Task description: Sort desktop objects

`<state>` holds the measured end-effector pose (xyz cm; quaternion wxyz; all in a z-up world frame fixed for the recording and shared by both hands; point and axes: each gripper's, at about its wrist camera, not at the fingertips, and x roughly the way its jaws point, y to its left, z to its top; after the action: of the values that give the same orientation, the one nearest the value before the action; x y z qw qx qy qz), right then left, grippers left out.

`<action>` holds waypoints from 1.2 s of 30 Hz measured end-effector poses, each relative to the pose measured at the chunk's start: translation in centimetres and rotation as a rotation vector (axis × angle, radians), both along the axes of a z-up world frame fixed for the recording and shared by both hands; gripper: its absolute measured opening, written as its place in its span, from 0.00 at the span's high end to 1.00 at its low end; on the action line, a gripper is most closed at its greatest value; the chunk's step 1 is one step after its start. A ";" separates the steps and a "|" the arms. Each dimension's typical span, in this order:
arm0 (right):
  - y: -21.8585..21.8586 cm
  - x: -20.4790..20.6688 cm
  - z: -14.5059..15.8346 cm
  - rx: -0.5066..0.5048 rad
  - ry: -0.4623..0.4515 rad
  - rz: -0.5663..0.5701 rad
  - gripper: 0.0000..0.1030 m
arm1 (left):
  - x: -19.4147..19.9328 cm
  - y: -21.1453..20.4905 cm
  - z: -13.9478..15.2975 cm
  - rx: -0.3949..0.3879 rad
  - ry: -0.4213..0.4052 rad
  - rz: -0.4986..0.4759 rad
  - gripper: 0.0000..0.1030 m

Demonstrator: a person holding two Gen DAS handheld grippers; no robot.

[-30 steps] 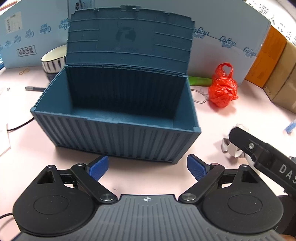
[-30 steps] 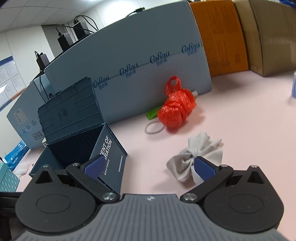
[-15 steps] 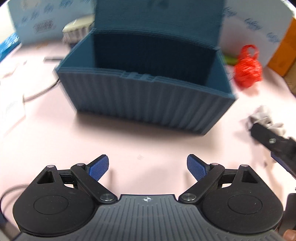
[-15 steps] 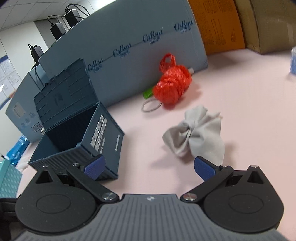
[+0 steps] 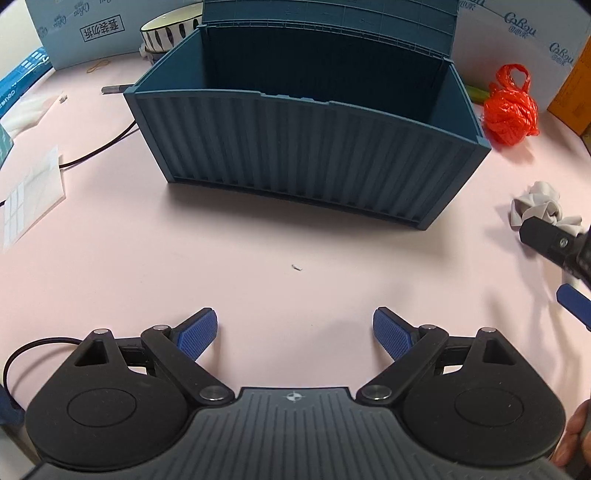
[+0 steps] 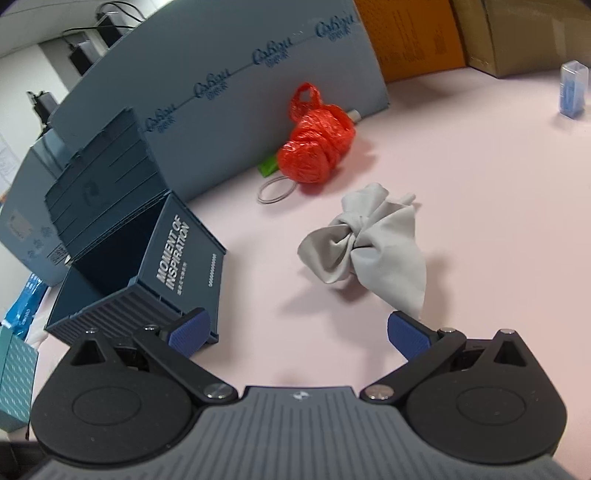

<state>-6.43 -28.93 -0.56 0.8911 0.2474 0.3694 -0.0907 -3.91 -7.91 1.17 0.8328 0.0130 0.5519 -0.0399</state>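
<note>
A dark blue container-style box [image 5: 306, 147] [image 6: 147, 273] stands with its lid tipped back and its inside looks empty. A crumpled grey cloth [image 6: 364, 243] [image 5: 539, 205] lies on the pink table to the box's right. Behind it sits a knotted red plastic bag [image 6: 314, 151] [image 5: 511, 109]. My left gripper [image 5: 293, 332] hangs open over bare table in front of the box, holding nothing. My right gripper [image 6: 295, 332] is open too, just short of the cloth, with the cloth's lower corner near its right fingertip [image 6: 408, 334].
A striped bowl [image 5: 170, 31], a pen [image 5: 114, 88] and a black cable [image 5: 96, 147] lie left of the box. Papers [image 5: 31, 192] sit at the left edge. A wire ring [image 6: 275, 190], blue foam boards [image 6: 236, 99], cardboard boxes [image 6: 417, 40] and a small blue case [image 6: 572, 90] surround the right side.
My left gripper has pulled back from the box and risen, so more table shows in front. My right gripper has drawn back and tilted; the cloth now lies ahead of its fingers.
</note>
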 end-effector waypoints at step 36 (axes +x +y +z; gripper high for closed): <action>-1.5 2.5 0.9 0.102 -0.086 0.165 0.00 | 5.8 -2.7 -1.2 0.023 0.048 -0.014 0.12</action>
<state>-3.96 -30.46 0.31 0.8967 0.2649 0.3543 0.0128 1.87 -10.60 0.01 0.8190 0.0256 0.5719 -0.0397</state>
